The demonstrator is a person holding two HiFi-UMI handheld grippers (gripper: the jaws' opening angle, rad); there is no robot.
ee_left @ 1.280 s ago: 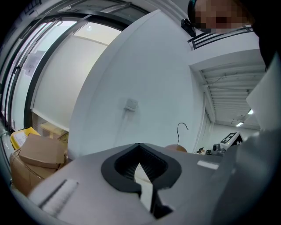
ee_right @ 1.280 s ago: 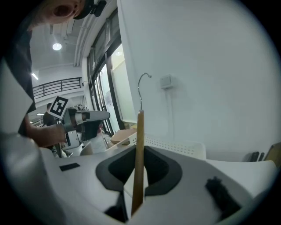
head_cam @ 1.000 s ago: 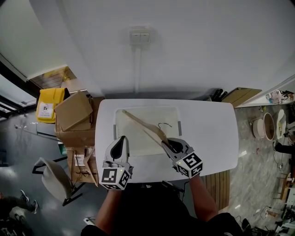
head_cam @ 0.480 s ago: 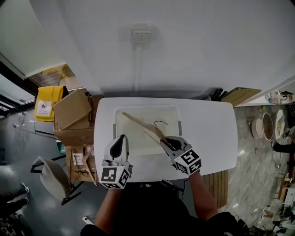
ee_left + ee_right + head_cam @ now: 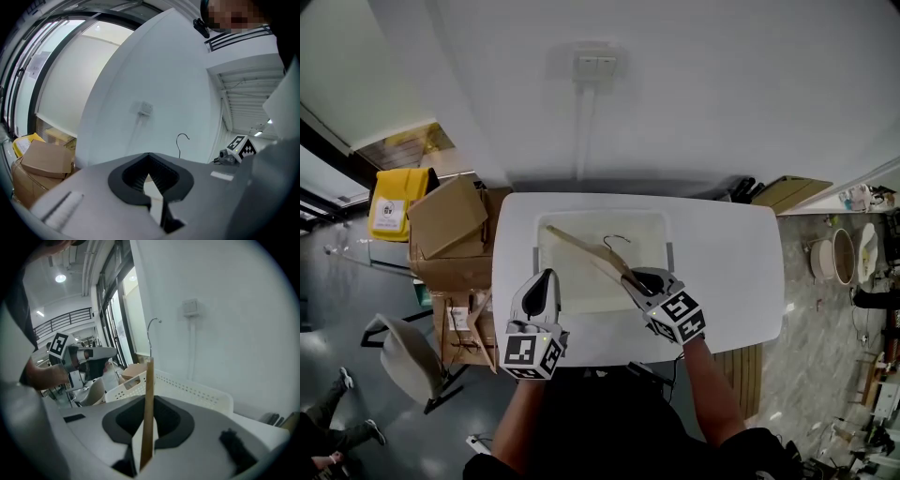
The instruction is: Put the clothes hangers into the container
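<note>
The right gripper [image 5: 637,285] is clamped on the near end of a thin, pale wooden clothes hanger [image 5: 589,256], the flat wood standing on edge between its jaws. The hanger slants away and to the left above a cream rectangular plastic container with perforated walls [image 5: 664,246], its wire hook raised over the middle. The left gripper [image 5: 546,283] hovers at the container's near-left corner with its jaws drawn to a narrow slit and nothing between them.

Compared with a second ago, the right gripper has moved forward and to the left, carrying the hanger further over the container, so the hook now sits closer to the back wall. The left gripper has hardly shifted.

The container stands on a white rounded table [image 5: 727,262] that is pushed against a white wall. A white switch plate [image 5: 598,65] is mounted on the wall, with a conduit running down from it. To the left of the table are stacked brown cardboard boxes [image 5: 445,223], a yellow bag [image 5: 394,202] and a grey chair [image 5: 405,361] on a grey floor. Wooden boards [image 5: 789,195] lean by the table's far right corner.
</note>
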